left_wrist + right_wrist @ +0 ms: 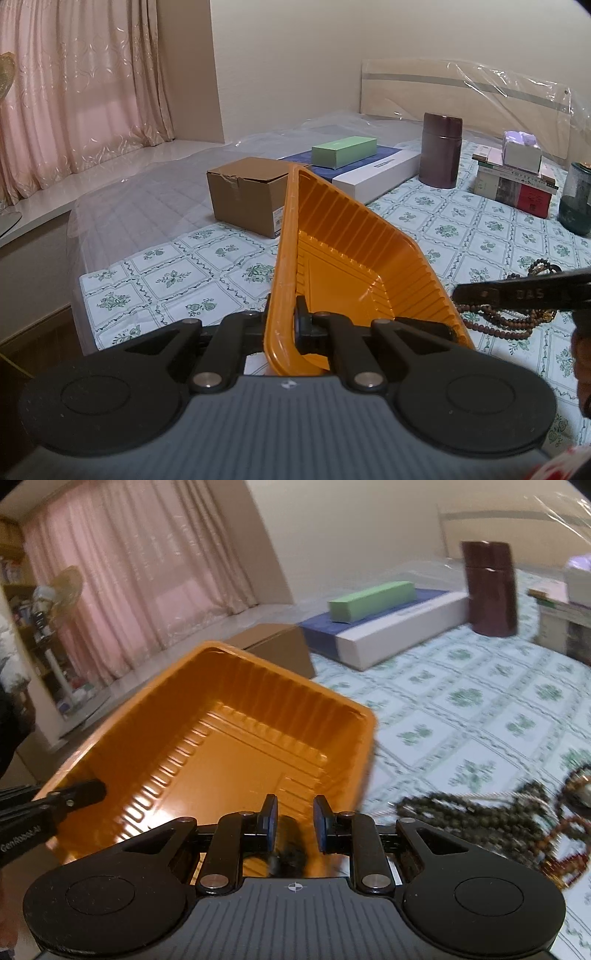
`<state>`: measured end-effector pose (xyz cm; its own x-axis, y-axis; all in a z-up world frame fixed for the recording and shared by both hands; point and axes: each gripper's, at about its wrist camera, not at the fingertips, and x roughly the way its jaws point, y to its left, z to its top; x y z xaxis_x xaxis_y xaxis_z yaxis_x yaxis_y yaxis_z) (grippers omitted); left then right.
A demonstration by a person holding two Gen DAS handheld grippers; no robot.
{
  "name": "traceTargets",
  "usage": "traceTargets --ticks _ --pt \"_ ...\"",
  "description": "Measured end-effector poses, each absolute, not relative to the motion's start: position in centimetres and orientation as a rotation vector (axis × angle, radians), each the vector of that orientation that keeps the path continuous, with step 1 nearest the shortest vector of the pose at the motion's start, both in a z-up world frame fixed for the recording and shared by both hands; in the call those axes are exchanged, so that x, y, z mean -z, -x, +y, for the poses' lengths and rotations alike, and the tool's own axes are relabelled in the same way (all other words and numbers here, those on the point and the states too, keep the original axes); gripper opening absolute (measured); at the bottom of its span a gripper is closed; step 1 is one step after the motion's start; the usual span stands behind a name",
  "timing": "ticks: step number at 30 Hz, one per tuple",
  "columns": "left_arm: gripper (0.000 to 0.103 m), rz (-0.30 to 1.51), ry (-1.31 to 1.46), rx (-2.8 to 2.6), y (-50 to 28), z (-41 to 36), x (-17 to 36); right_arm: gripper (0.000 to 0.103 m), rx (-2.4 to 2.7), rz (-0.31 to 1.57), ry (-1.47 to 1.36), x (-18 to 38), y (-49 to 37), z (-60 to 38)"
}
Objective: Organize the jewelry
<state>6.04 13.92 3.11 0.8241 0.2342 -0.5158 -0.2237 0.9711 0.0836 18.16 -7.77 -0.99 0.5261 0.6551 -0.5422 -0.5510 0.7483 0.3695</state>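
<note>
Left gripper (286,325) clamped shut on the near wall of the orange tray (347,254), centre of the left wrist view, tray tipped up on edge and blocking much of the bed behind it. Right gripper (294,821), low centre of the right wrist view, parted over the tray's near rim, a dark blurred thing between the pads, too smeared to tell what or whether gripped. Seen in the right view, tray (221,738) empty apart from that, left gripper (79,792) biting its rim at lower left.

Beads (509,317) heaped on the patterned sheet (184,266) at right of the left view, just beside the tray, partly hidden under the right gripper's finger (524,293); same heap (491,812) blurred at lower right of the right view.

Behind the tray, upper centre: cardboard box (243,195), white box (376,173) with a green box (343,149) on top, brown canister (441,149) upright beside them. Upper right: stack of books (517,184) topped by a small box, dark jar (576,199) at the frame edge. Pink curtain (81,85) filling the upper left, headboard (461,92) under plastic film at upper right
</note>
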Motion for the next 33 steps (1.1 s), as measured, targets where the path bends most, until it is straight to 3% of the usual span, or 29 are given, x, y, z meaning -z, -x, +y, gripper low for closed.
traceTargets --ticks 4,6,9,19,27,33 --pt "0.006 0.551 -0.020 -0.244 -6.0 13.9 -3.1 0.028 -0.666 0.724 -0.194 1.5 -17.9 -10.6" --pt "0.006 0.551 -0.019 -0.242 -6.0 13.9 -3.1 0.041 -0.620 0.721 -0.187 1.9 -17.5 -12.1" --pt "0.006 0.552 -0.017 -0.241 -6.1 13.9 -3.0 0.048 -0.546 0.716 -0.175 2.7 -16.7 -15.1" --pt "0.006 0.557 -0.015 -0.243 -6.2 14.0 -3.1 0.049 -0.338 0.735 -0.155 4.7 -16.8 -23.2" --pt "0.006 0.558 -0.020 -0.244 -6.3 14.1 -3.1 0.048 -0.400 0.722 -0.155 4.2 -17.5 -22.5" --pt "0.006 0.559 -0.019 -0.243 -6.3 14.1 -3.1 0.032 -0.443 0.769 -0.150 5.1 -18.4 -19.4"
